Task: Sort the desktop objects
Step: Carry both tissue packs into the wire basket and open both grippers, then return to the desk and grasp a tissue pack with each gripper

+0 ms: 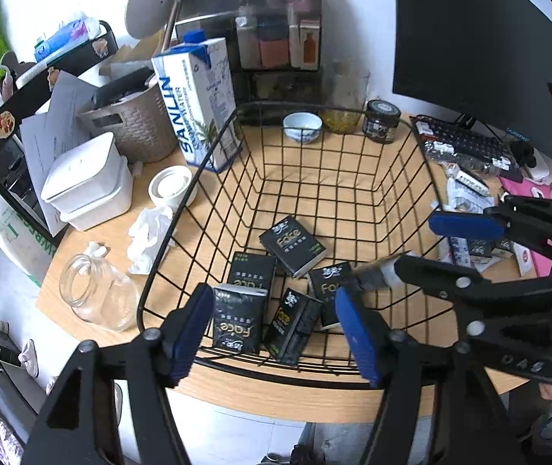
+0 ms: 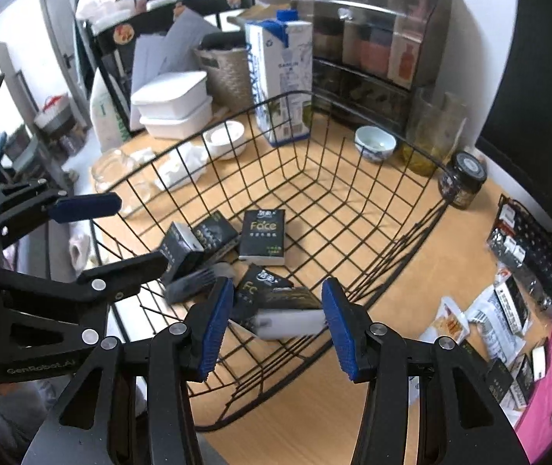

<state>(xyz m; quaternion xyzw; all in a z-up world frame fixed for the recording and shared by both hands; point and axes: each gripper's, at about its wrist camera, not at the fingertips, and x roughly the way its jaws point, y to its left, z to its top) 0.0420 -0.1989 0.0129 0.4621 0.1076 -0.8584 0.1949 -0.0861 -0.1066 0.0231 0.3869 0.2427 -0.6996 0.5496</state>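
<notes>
A black wire basket [image 1: 237, 178] [image 2: 392, 240] stands on the wooden desk and holds several black "Face" tissue packs [image 1: 291, 246] [image 2: 262, 236]. My left gripper [image 1: 276, 329] is open above the basket's near edge, over the packs. My right gripper [image 2: 278, 323] is open over the basket. A blurred tissue pack [image 2: 289, 319] [image 1: 376, 273] lies in the gap between its fingers, untouched on both sides. In the left wrist view the right gripper [image 1: 423, 244] comes in from the right. In the right wrist view the left gripper [image 2: 121, 228] comes in from the left.
More packets [image 2: 501, 310] [image 1: 466, 193] lie on the desk right of the basket, near a keyboard [image 1: 466, 143]. Behind the basket stand a blue-white carton [image 1: 198, 104], a small bowl [image 1: 302, 126], a dark jar [image 1: 382, 121] and an organiser. At the left are white boxes [image 1: 82, 178], a glass jar [image 1: 94, 294] and crumpled tissue.
</notes>
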